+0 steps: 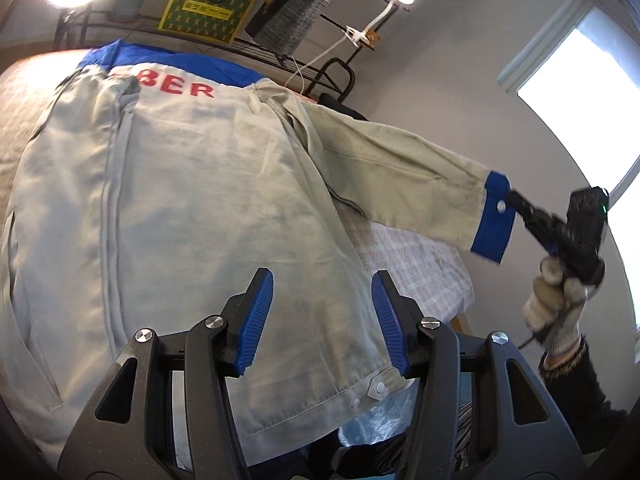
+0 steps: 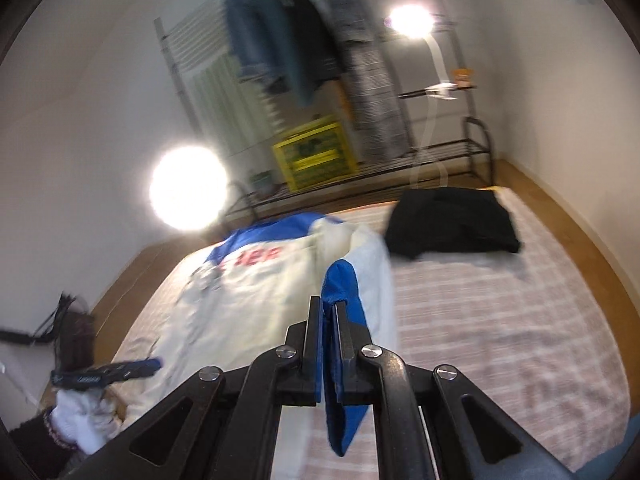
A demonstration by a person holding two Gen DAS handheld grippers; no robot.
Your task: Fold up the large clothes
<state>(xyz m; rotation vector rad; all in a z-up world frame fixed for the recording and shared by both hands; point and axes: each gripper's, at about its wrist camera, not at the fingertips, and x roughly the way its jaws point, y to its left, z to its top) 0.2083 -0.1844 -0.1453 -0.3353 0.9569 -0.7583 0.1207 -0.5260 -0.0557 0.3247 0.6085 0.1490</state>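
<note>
**Q:** Which step is this?

**A:** The sleeve fold. My right gripper (image 2: 324, 312) is clamped on the blue cuff (image 1: 493, 216) of the grey work jacket (image 1: 192, 184), holding that sleeve (image 1: 400, 176) raised off the bed (image 2: 500, 320). The jacket lies back-up on the bed. My left gripper (image 1: 322, 304) hovers above the hem with jaws apart, gripping nothing.

**Q:** What does the next move call for?

**A:** As I judge it, carrying the cuff across the jacket's back and laying the sleeve flat, perhaps with the left steadying the body.

**Q:** Any containers?

**A:** Only a yellow crate (image 1: 206, 6) on the rack (image 2: 448, 152); its contents don't show.
</note>
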